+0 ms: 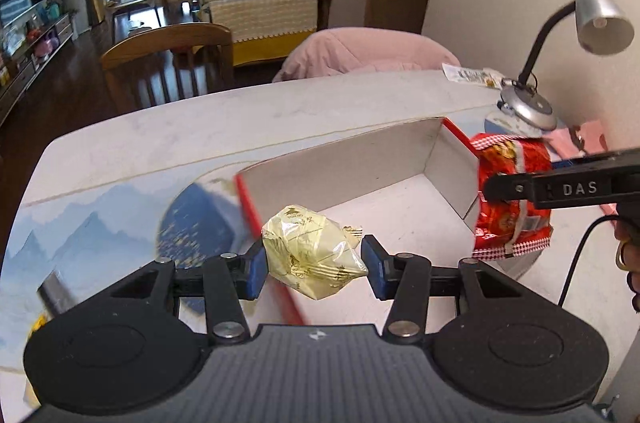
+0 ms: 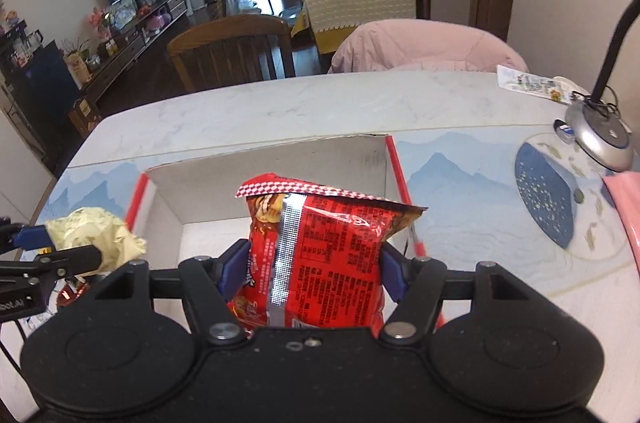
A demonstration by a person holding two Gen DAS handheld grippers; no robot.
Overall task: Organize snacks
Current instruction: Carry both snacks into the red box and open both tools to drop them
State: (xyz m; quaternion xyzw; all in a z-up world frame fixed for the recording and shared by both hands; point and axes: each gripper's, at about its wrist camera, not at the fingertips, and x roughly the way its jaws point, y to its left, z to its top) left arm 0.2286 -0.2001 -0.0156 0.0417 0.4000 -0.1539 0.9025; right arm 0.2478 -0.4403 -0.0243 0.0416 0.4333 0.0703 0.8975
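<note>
My left gripper (image 1: 313, 265) is shut on a pale yellow wrapped snack (image 1: 310, 253), held in the air over the near left corner of an open cardboard box (image 1: 400, 151) with red outer sides. My right gripper (image 2: 310, 273) is shut on a red snack bag (image 2: 320, 251), upright above the same box (image 2: 280, 167). In the left wrist view the red bag (image 1: 510, 199) hangs at the box's right wall, with the right gripper's black finger across it. In the right wrist view the yellow snack (image 2: 94, 237) and the left gripper's blue pad show at the left.
The box lies on a marble table (image 1: 200, 127) with a blue mountain-print mat (image 2: 460, 175). A silver desk lamp (image 1: 528, 107) and a small packet (image 1: 472, 75) stand at the far right. A wooden chair (image 1: 176, 63) and a pink-draped chair (image 1: 360, 53) sit beyond the table.
</note>
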